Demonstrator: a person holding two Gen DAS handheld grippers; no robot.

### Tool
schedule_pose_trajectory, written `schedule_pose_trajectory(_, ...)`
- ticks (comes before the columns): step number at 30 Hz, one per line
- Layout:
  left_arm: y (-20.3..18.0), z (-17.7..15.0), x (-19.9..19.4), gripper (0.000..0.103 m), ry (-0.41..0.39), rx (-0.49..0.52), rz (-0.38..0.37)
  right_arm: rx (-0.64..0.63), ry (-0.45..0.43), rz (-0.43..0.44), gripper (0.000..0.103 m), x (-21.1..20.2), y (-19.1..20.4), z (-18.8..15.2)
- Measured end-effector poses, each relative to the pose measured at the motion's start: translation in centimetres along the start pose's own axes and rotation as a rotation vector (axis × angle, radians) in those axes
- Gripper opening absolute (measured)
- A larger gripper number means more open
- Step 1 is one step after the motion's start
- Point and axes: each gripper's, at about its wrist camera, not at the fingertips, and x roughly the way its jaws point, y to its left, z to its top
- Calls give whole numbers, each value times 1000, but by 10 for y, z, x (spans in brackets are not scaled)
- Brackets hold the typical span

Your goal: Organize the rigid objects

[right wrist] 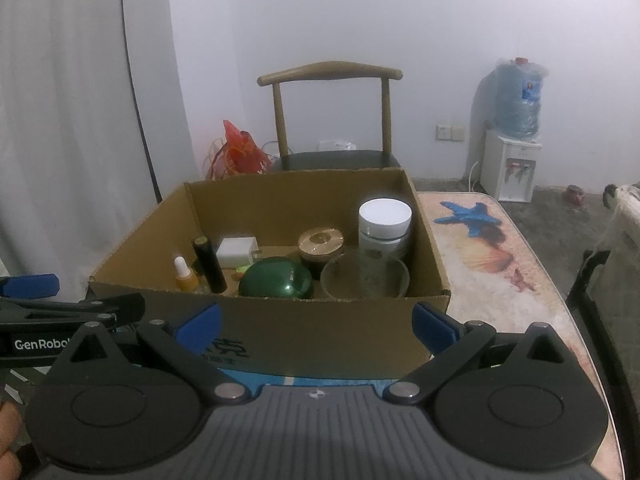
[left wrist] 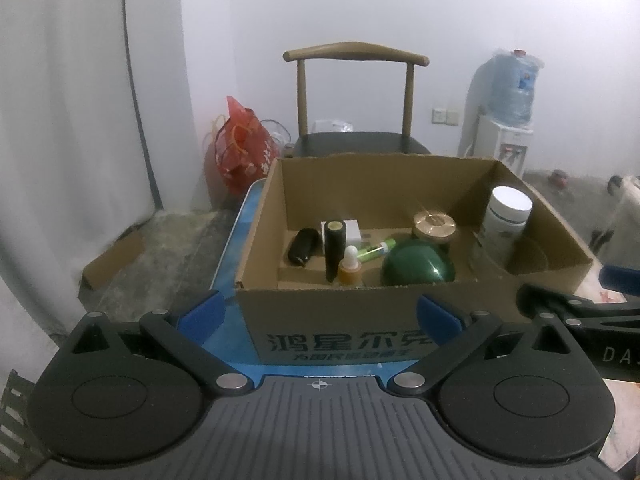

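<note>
Both claws, left (left wrist: 320,312) and right (right wrist: 316,322), gape empty; left arm reads "GenRobo".

Cardboard box (left wrist: 332,340), front wall: "鸿星尔克" in dark print; smaller line beneath illegible. Left tongs (right wrist: 38,322) body: "GenRobo", cut off. Right tongs (left wrist: 580,312) body: "DA", cut off.

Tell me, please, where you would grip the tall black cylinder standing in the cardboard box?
Grip the black cylinder near its top end, coming straight down from above. It stands upright and rises above the dropper bottle and white block crowding its lower part, so only the upper part looks free for the fingers.
</note>
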Motion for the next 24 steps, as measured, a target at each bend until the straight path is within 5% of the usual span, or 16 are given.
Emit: schedule_pose_trajectory(24, 1, 3, -1, 102, -6, -4, -2, 0, -5, -2, 103, -2, 1, 2)
